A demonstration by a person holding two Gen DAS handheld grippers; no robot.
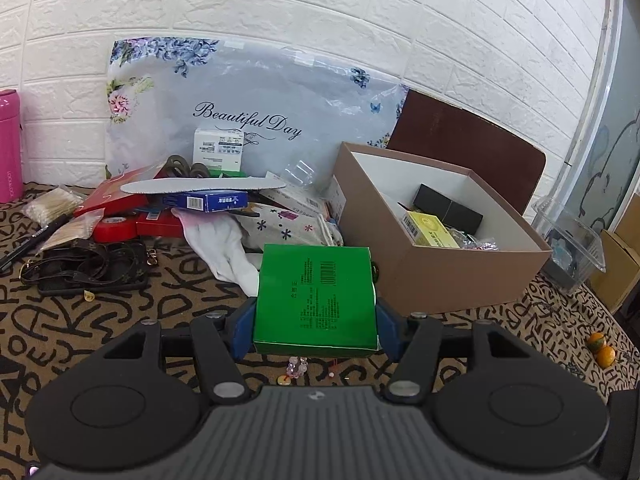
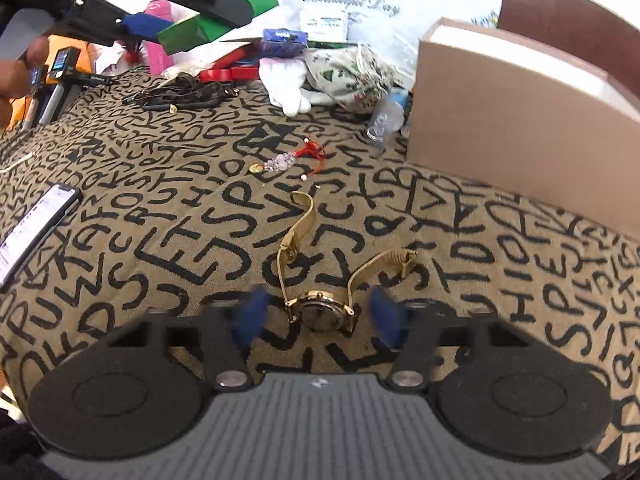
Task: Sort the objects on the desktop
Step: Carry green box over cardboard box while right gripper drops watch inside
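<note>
My left gripper (image 1: 316,320) is shut on a green box (image 1: 316,296) and holds it above the patterned cloth, just left of the open brown cardboard box (image 1: 460,280). That box holds a yellow carton (image 1: 430,230) and a black case (image 1: 446,208). The right wrist view shows the left gripper and green box (image 2: 192,30) raised at upper left. My right gripper (image 2: 318,314) is open, low over the cloth, its blue pads on either side of a gold watch (image 2: 322,308) that lies between them, untouched.
A beaded charm with red cord (image 2: 288,160) lies mid-cloth. A clutter pile stands by the wall: white glove (image 1: 228,248), blue box (image 1: 208,202), red boxes, black strap (image 1: 84,268), floral bag. A phone (image 2: 36,228) lies left. A clear bin (image 1: 572,240) stands right.
</note>
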